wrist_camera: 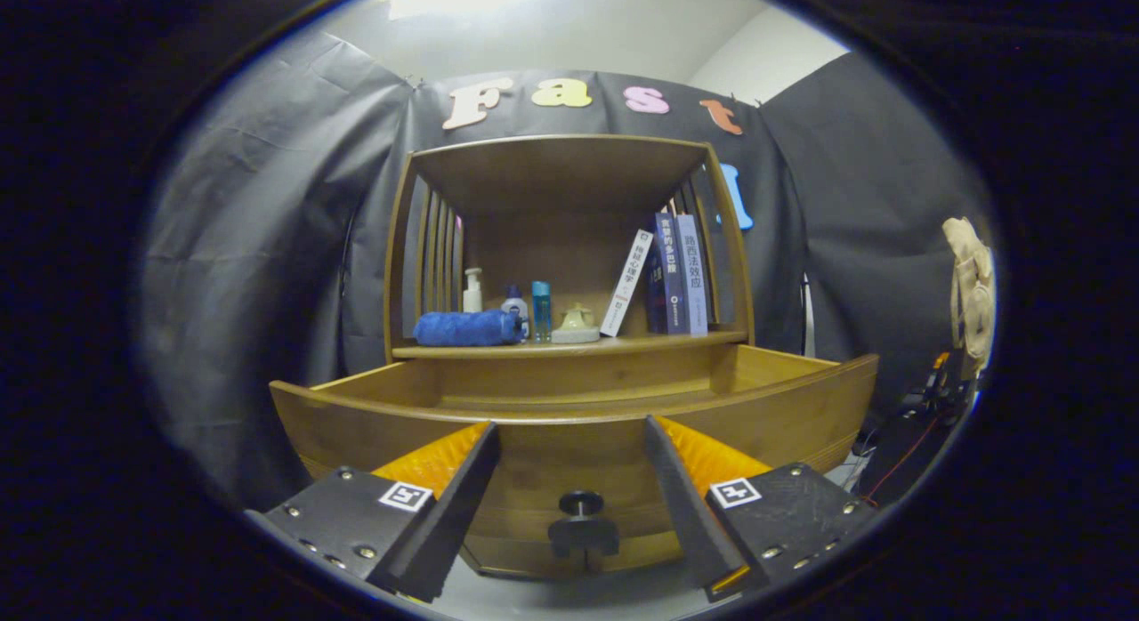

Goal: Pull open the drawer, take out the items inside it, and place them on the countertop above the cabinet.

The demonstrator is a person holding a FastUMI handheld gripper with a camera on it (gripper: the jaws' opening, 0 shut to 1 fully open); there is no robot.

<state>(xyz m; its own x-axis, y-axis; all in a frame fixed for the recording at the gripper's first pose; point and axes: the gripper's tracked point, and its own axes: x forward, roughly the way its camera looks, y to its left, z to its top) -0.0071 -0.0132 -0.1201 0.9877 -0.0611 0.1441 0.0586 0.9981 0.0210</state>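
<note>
Gripper [569,434] sitting spread, fingers straddling the drawer knob [582,525], gripping nothing.
Risk: drawer [569,407] is standing pulled out below the fingers, so reaching in blind could be clipping its front edge; interior floor is hidden, contents unclear. Beyond, countertop [623,343] is already carrying a blue cloth [467,327], bottles [525,308], books [672,274] — little free room.

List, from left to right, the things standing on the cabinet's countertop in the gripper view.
Blue rolled cloth → white pump bottle → small blue-capped bottle → teal bottle → pale dish → leaning white book → upright books.
</note>
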